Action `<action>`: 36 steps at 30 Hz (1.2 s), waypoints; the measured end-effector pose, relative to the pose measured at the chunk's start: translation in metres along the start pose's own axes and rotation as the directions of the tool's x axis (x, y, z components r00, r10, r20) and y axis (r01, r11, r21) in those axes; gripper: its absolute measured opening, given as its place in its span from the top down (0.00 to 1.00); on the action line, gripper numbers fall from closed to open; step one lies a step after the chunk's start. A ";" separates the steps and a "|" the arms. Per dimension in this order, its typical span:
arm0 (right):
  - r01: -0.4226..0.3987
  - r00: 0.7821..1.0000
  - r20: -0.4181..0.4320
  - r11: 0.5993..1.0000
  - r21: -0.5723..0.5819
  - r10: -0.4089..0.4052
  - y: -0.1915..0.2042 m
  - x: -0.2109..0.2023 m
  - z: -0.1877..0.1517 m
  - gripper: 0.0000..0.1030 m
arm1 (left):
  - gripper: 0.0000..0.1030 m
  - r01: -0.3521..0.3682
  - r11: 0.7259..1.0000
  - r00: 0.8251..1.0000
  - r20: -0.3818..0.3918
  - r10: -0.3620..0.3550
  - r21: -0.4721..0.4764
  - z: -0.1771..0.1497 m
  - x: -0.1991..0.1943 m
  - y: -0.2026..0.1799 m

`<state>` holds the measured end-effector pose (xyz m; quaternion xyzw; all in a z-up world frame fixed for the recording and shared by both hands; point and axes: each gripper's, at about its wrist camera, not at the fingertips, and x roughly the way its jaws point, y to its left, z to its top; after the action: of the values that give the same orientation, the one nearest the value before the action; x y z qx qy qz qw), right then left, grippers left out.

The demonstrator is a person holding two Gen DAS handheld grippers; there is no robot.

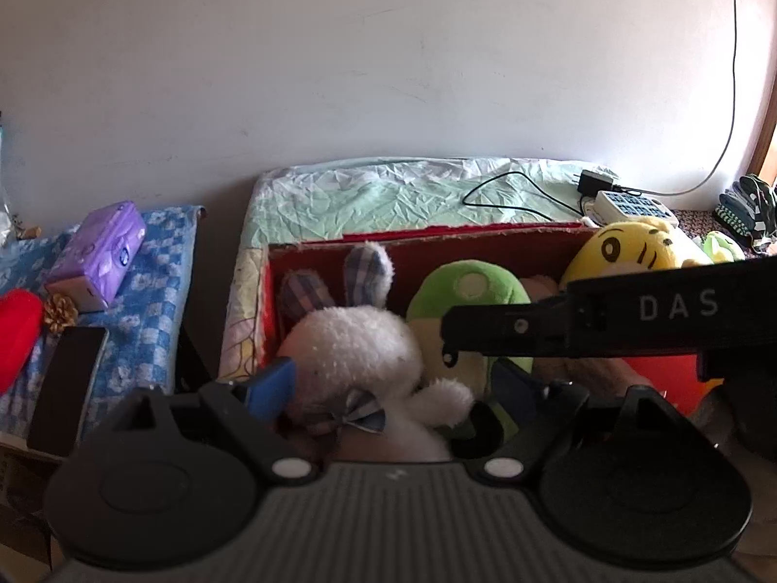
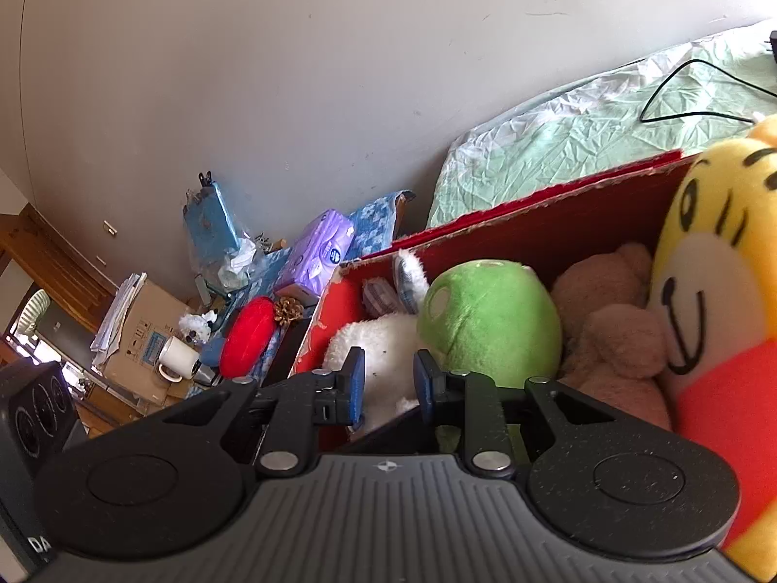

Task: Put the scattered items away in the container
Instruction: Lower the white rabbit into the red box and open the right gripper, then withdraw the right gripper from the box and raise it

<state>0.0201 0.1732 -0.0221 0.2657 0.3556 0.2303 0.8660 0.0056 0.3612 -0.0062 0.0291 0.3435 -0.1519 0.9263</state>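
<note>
Pale, scuffed wall fills the background; below it lies a bed (image 1: 388, 189) under a crumpled mint-green sheet. On the bed, near its left edge, stands the red container (image 1: 485, 243), an open cardboard box with a red lining.

Contents of the container: a white rabbit plush (image 1: 359, 354) with checked ears at the left end; a green frog plush (image 2: 490, 320) just beside it, touching it; a tan bear plush (image 2: 612, 335) further right; a yellow tiger plush (image 2: 704, 262) in a red top at the right end, rising above the rim.

My left gripper (image 1: 388, 384) has its jaws spread wide on either side of the white rabbit plush. The blue pads stand apart from its fur, so nothing is held.

My right gripper (image 2: 388, 384) has its jaws drawn near together, a narrow gap left between the pads, empty. It sits over the container's near wall, in front of the rabbit and frog. In the left wrist view its black body crosses the right side above the container.

Beyond the bed's left edge, on a blue checked cloth (image 1: 145, 291): a purple tissue pack (image 1: 102, 252), a pine cone (image 1: 60, 313) and a red cushion (image 1: 17, 335). At the bed's far right corner lies a white power strip (image 1: 631, 206) with black cables.
</note>
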 end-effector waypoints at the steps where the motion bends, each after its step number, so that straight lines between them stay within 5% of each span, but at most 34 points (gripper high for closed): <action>1: 0.004 1.000 0.005 1.000 0.003 -0.004 -0.001 -0.003 0.000 0.75 | 0.15 -0.010 1.000 1.000 0.002 0.010 0.003 0.002 -0.002 -0.001; 28: 0.140 0.990 0.034 0.989 -0.044 -0.138 -0.006 -0.046 -0.011 0.74 | 0.14 -0.067 0.997 0.994 -0.088 0.064 -0.030 0.001 -0.001 -0.044; 30: 0.150 0.988 0.035 0.987 -0.055 -0.149 -0.006 -0.049 -0.013 0.74 | 0.04 -0.073 0.997 0.992 -0.104 0.069 -0.035 0.000 0.000 -0.047; 36: 0.173 0.984 0.046 0.981 -0.088 -0.170 -0.002 -0.055 -0.016 0.74 | 0.04 -0.088 0.996 0.991 -0.103 0.084 -0.032 -0.004 -0.004 -0.055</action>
<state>-0.0267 0.1439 -0.0064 0.1986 0.3495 0.1656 0.9005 -0.0166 0.3103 -0.0042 0.0348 0.3915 -0.1038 0.9136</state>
